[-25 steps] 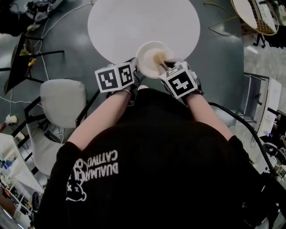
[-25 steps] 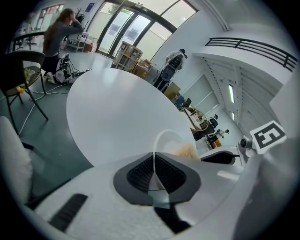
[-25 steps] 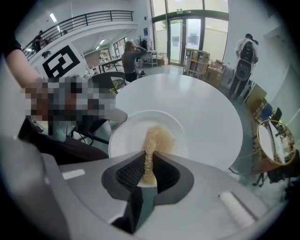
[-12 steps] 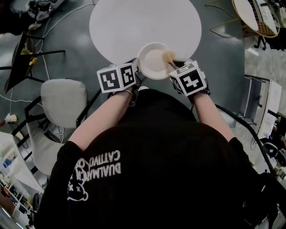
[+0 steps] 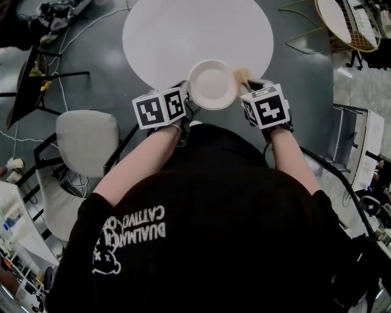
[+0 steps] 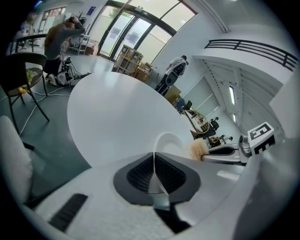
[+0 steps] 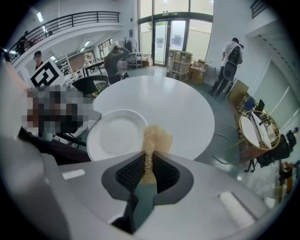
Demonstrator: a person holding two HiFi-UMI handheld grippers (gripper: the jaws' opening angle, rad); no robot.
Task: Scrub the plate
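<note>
A white plate (image 5: 212,84) rests at the near edge of the round white table (image 5: 183,30). My left gripper (image 5: 186,101) is shut on the plate's left rim; in the left gripper view the thin rim (image 6: 165,138) runs out from between the closed jaws. My right gripper (image 5: 247,82) is shut on a tan scrubber (image 5: 242,75), which hangs just past the plate's right rim, over the table. In the right gripper view the scrubber (image 7: 153,138) sticks out of the jaws, with the plate (image 7: 117,136) to its left.
A grey padded chair (image 5: 85,140) stands left of me and a dark chair (image 5: 24,79) further left. A second round table (image 5: 348,21) is at the top right. Cables lie on the floor (image 5: 91,18). People stand far off by the glass doors (image 7: 229,58).
My right gripper has carried the scrubber from the middle of the plate to the right, off its rim. The left gripper and the plate have stayed put.
</note>
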